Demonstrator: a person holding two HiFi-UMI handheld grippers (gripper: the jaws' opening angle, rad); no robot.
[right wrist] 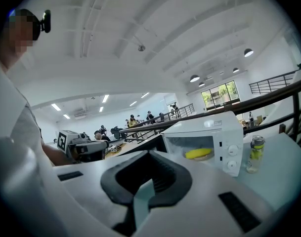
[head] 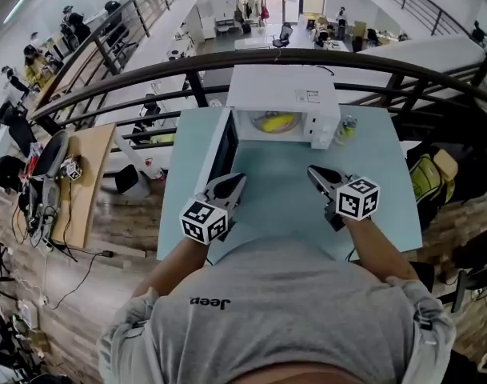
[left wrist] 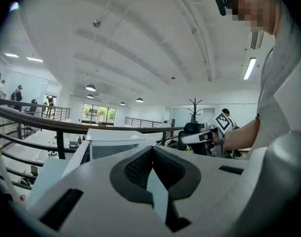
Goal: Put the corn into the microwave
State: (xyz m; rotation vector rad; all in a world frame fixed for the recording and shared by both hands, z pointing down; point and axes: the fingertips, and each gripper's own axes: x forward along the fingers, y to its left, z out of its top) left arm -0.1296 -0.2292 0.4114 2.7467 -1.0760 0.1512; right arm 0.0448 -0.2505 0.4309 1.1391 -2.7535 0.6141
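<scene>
Two empty, clenched tools, left gripper (head: 235,184) & right gripper (head: 317,174), before microwave (head: 283,94); we see corn (head: 277,122) inside, door (head: 221,146) open.

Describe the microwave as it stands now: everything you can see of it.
The microwave is a white box at the far side of the pale blue table, near the railing. Its door stands swung wide open on the left in the head view, its inner face dark. The lit cavity holds the yellow corn on a round plate. Two round knobs sit right of the cavity. A small bottle stands close on its right; whether they touch I cannot tell.
</scene>
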